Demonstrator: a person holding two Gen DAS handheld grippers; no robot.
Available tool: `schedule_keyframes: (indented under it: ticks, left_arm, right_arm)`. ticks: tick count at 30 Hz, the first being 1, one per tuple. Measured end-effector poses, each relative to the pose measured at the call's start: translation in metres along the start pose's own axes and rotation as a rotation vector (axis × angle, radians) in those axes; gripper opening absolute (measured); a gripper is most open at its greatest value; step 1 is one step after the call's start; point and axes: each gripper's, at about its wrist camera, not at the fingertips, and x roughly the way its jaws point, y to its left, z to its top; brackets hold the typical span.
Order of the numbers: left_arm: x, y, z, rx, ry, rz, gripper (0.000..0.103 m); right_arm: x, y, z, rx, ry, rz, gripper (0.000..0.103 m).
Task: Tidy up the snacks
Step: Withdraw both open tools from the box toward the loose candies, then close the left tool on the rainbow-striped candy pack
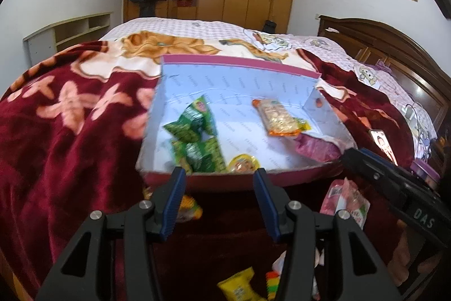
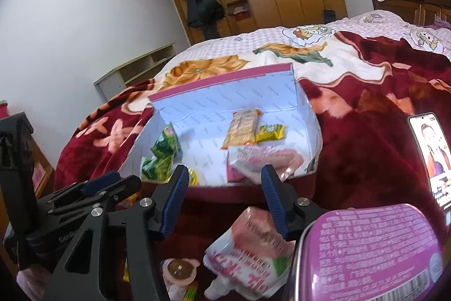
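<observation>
Snacks lie in an open pink-rimmed box (image 1: 239, 61) on a red blanket (image 1: 70, 117): green packets (image 1: 194, 129), an orange cracker pack (image 1: 279, 117). Left gripper (image 1: 220, 179) and right gripper (image 2: 225, 177) stand spread, empty. A purple tin (image 2: 375, 253) is cut off.

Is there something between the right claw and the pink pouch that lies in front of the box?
Nothing visible. The right claw is open and empty, and the pink pouch lies uncovered just below it, outside the box.
</observation>
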Motion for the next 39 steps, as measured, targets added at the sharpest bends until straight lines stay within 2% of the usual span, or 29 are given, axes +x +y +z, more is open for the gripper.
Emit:
schedule_keyframes:
  ticks: [12, 22, 27, 29, 34, 39]
  left_arm:
    - [-0.008, 0.025, -0.021, -0.037, 0.026, 0.046, 0.053]
    - [0.004, 0.033, -0.031, -0.039, 0.055, 0.082, 0.053]
    - [0.008, 0.031, -0.033, -0.018, 0.042, 0.112, 0.06]
    - [0.01, 0.03, -0.034, 0.0, 0.029, 0.154, 0.063]
    - [0.02, 0.037, -0.033, -0.015, 0.021, 0.207, 0.063]
    - [0.026, 0.048, -0.029, -0.059, 0.015, 0.214, 0.063]
  right_arm:
    - [-0.01, 0.015, -0.024, -0.027, 0.042, 0.024, 0.054]
    - [-0.005, 0.024, -0.04, -0.04, 0.093, 0.06, 0.054]
    - [-0.002, 0.027, -0.043, -0.043, 0.106, 0.07, 0.054]
    - [-0.002, 0.028, -0.045, -0.044, 0.11, 0.073, 0.054]
    - [-0.001, 0.03, -0.048, -0.047, 0.119, 0.078, 0.054]
    - [0.0, 0.031, -0.049, -0.048, 0.121, 0.079, 0.054]
